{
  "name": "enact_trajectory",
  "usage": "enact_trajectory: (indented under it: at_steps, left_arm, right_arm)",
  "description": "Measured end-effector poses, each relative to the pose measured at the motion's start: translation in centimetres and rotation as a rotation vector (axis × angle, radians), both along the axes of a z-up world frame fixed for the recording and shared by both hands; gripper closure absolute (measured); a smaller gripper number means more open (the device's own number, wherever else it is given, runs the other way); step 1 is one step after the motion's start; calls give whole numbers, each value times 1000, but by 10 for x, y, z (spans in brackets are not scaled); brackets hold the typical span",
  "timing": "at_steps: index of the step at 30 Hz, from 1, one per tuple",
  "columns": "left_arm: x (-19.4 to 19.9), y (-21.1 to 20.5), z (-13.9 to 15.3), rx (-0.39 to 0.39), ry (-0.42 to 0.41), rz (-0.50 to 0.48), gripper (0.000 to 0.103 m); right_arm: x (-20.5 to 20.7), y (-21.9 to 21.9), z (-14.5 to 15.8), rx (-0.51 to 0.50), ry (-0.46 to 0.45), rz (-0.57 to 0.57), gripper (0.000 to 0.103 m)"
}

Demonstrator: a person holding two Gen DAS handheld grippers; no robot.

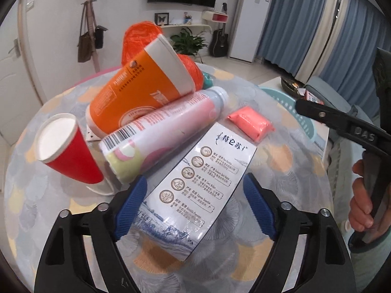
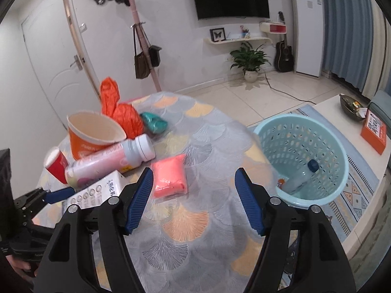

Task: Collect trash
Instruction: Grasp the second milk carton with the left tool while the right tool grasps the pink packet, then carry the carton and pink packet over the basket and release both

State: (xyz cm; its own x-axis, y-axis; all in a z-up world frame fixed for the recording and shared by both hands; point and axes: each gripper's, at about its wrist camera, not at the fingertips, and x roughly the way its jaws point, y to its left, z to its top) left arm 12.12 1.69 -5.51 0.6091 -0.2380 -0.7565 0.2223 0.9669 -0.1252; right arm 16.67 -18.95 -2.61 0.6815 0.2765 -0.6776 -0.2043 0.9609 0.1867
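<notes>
The left gripper has its blue jaws spread wide on either side of a white milk carton lying on the bench, not closed on it. The right gripper hovers with jaws wide open and empty, near a pink packet. Beyond lie a pink-and-white bottle, an orange tub and a red paper cup. A pale blue basket beside the bench holds a clear bottle.
</notes>
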Motion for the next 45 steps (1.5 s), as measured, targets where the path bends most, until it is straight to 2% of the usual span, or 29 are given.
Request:
enact_trajectory:
  at_steps: [5,13,18,20,22,24,25,27,38,41,45]
  left_arm:
    - [-3,-7,-3,-41,23,-50,22]
    - [-2,-17,-12,-12,42,-60,24]
    - [-2,-17,-17,-7,52,-58,39]
    - [-1,-15,-18,-20,53,-53,44]
    - [-1,-15,-17,-22,45,-47,45]
    - [-1,-15,-17,-28,41,-46,46]
    - [-2,-15,-17,-32,37,-44,46]
    - [-4,-15,-16,-36,33,-41,47]
    - [-18,-22,4,-53,-23,-47,50]
    - [-21,-31,15,-55,-51,-54,50]
    - [-22,-43,33,-61,-95,-81,50]
  right_arm:
    - [12,14,-15,-14,38,35,37]
    - [29,34,-32,-32,78,76,38]
    - [34,38,-49,-48,117,90,38]
    - [33,39,-46,-46,97,106,39]
    - [33,42,-47,-61,96,113,39]
    - [33,46,-48,-70,98,121,49]
    - [34,48,-49,-70,103,131,58]
    - [35,50,-50,-80,105,129,65]
    - [27,34,-39,-15,47,91,67]
    - [23,18,-33,40,37,66,68]
    - [17,-8,-20,64,6,15,68]
